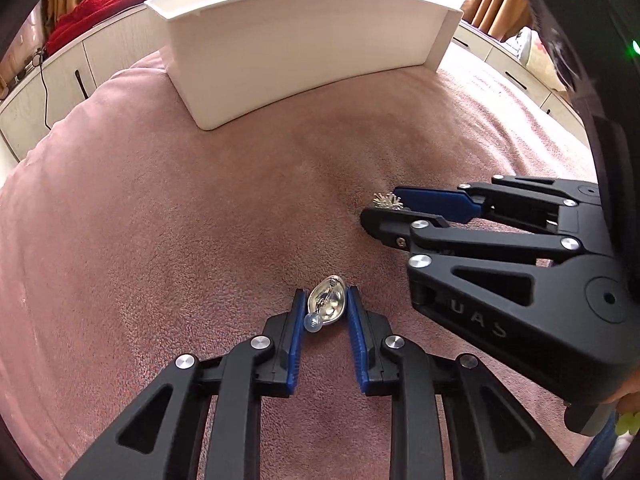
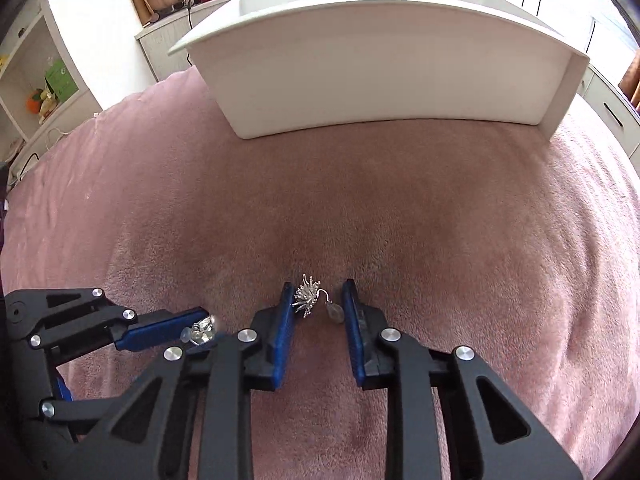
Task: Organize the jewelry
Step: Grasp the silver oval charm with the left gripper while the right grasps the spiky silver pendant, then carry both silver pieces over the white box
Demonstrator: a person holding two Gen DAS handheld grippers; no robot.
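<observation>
Both grippers are down on the pink blanket [image 2: 460, 220], each bracketing 1 earring, w/ the white organizer box [image 2: 384, 76] standing well ahead of them.

Left gripper [image 1: 326, 306]: jaws spread, blue pads either side of the oval silver earring [image 1: 326, 304]. The pads sit just beside it, maybe touching its edges, but no real pinch is visible (its clear stopper bead pokes out toward the left pad). The earring looks to be resting on the blanket.

Right gripper [image 2: 316, 300]: jaws also spread, w/ a wider gap. The spiky silver earring [image 2: 306, 296] lies close to the left pad, its hook and small grey drop trailing toward the right pad. It's not clamped either.

Progress, as a judgement: early. Nothing is lifted, and the box interior is hidden from both views, so I can't tell if anything is stored already. At least these 2 pieces are left: close on each, lift, carry forward to the box, release inside. The spiky one looks fiddly; thin prongs could slip between the pads or snag the blanket pile.
</observation>
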